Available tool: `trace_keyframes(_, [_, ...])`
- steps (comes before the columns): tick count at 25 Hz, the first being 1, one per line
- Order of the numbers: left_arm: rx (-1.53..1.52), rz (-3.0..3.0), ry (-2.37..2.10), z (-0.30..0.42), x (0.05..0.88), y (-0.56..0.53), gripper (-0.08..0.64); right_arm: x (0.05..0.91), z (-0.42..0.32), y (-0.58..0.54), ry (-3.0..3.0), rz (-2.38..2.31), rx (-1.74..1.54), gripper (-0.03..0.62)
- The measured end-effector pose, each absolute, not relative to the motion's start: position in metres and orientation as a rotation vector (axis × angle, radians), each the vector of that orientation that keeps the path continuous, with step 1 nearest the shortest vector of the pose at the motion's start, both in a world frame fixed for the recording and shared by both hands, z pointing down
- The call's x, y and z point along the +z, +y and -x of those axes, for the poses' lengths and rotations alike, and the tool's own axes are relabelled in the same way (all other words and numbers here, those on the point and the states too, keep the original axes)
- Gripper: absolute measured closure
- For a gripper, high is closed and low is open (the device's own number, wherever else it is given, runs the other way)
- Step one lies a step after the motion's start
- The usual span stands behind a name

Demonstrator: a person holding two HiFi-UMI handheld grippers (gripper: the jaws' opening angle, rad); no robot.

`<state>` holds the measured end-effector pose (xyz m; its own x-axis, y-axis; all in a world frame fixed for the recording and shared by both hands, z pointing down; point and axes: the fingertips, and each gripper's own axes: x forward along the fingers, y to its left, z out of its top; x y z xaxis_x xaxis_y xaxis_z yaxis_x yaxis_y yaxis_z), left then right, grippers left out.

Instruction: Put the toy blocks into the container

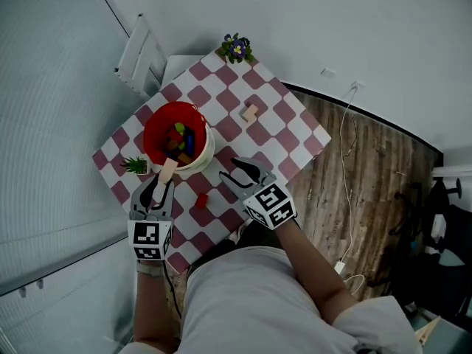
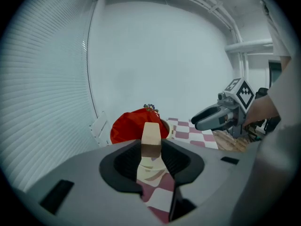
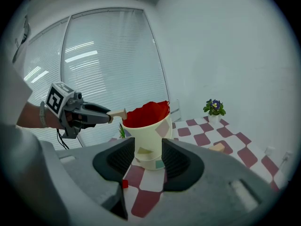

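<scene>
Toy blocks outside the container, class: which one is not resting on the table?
The long tan block, clamped in the left gripper near the container. The short tan block and the small red block lie on the checked cloth.

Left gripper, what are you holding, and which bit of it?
The left gripper pinches a tan block by its near end; the rest sticks out.

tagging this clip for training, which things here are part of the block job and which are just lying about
Job: pale wooden block in left tongs; small red cube; tan wooden block; red-lined cream bucket.
Lying about: purple potted flower; small green plant.
</scene>
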<state>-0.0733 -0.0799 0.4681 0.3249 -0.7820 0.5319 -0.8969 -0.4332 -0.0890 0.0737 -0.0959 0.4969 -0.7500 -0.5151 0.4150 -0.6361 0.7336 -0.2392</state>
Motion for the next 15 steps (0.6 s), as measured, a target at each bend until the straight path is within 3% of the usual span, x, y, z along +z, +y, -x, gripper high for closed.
trace_keyframes(15, [0.795,-2.358,-1.548,0.065,0.477,-0.139,0.433,0.506,-0.110,-0.109,-2.553,-0.959,0.555,0.408])
